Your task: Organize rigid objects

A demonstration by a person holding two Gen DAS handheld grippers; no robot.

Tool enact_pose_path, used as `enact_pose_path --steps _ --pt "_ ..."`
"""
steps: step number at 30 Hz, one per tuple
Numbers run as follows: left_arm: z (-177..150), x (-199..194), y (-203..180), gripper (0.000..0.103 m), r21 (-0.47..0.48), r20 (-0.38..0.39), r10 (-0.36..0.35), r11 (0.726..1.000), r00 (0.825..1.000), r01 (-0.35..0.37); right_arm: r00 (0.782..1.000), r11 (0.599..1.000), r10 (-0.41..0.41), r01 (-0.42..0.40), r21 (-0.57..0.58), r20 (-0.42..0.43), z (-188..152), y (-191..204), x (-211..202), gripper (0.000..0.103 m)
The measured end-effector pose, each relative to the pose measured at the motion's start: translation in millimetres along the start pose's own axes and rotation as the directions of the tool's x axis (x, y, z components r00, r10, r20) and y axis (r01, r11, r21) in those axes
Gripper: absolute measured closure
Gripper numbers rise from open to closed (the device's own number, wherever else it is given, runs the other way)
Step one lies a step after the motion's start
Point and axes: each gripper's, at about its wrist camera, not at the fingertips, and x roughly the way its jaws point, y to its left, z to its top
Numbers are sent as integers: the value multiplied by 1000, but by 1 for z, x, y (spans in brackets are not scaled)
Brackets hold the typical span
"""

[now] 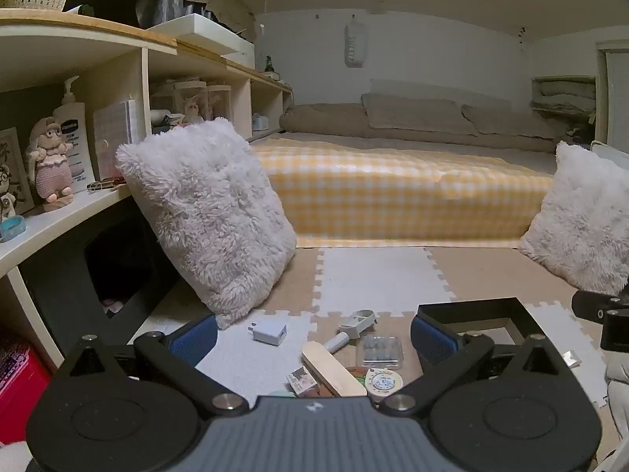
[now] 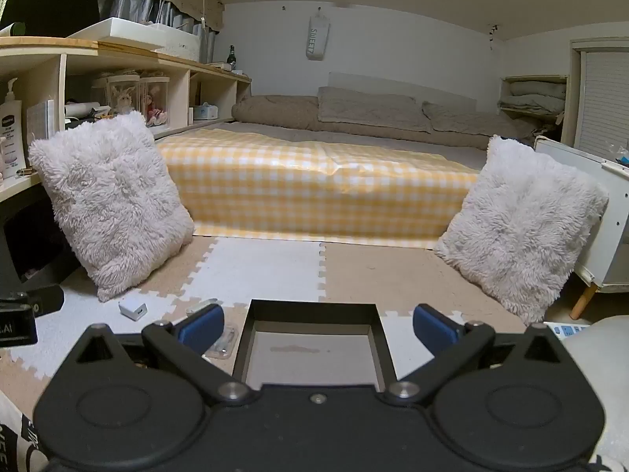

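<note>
So both tools were spread wide with nothing in them. The left tool (image 1: 314,336) hung low over a little pile on the foam puzzle-mat floor (image 1: 377,275): a white cube-shaped USB charger plug (image 1: 269,331) ahead and a bit left of centre, a flat pale wooden stick (image 1: 332,367) right between the blue pads, a clear plastic blister pack (image 1: 379,350) toward the right pad, a round yellowish dial-looking disc (image 1: 380,382) close under it, plus a small white-and-grey plastic gadget (image 1: 354,324) just past the stick. The shallow black square tray with a grey bottom (image 2: 314,310) sat straight ahead between the right tool (image 2: 316,328) fingers, looking empty, just right of the pile. My guess is sorting hadn't really started. If I were doing it, I'd go for the charger first since it sat apart and is chunky, square the pads on its flat sides, and keep the right tool steadying the tray. The stick is flat, so it'd probably need an edge pinch.
</note>
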Motion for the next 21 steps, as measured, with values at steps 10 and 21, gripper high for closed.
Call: enact_pose_path --steps 10,21 --pt "0 0 0 0 5 1 1 1000 1000 -1 1000 1000 0 0 1 -3 0 0 0 0" --pt "0 0 0 0 6 2 2 1000 1000 -2 1000 1000 1 -1 2 -3 1 0 -1 0"
